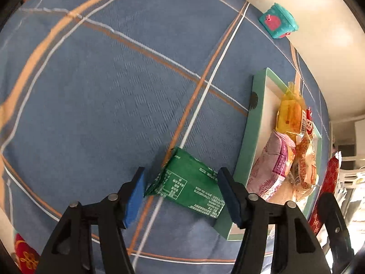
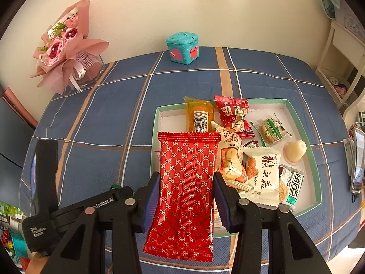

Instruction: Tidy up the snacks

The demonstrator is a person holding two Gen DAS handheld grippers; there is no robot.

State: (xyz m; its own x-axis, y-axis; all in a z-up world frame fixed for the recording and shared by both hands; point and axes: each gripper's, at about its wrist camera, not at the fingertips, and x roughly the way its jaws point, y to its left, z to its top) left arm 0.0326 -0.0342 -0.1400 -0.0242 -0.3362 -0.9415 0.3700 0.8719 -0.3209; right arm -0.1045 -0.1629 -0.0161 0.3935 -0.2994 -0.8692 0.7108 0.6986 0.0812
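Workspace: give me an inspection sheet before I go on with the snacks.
Surface: blue plaid tablecloth, flat.
Job's things: mint-rimmed tray holds mixed snack packets; green packet lies on the cloth beside the tray's outer wall; red patterned packet is held above the tray's near edge.
Clutter: teal toy box and pink bouquet at the far edge by the wall; phone at the table's right edge.
Grippers: left gripper open, pads either side of the green packet, not pressing; right gripper shut on the red patterned packet.
Cables: nothing seen.
Surroundings: cream wall, white shelf unit to the right.
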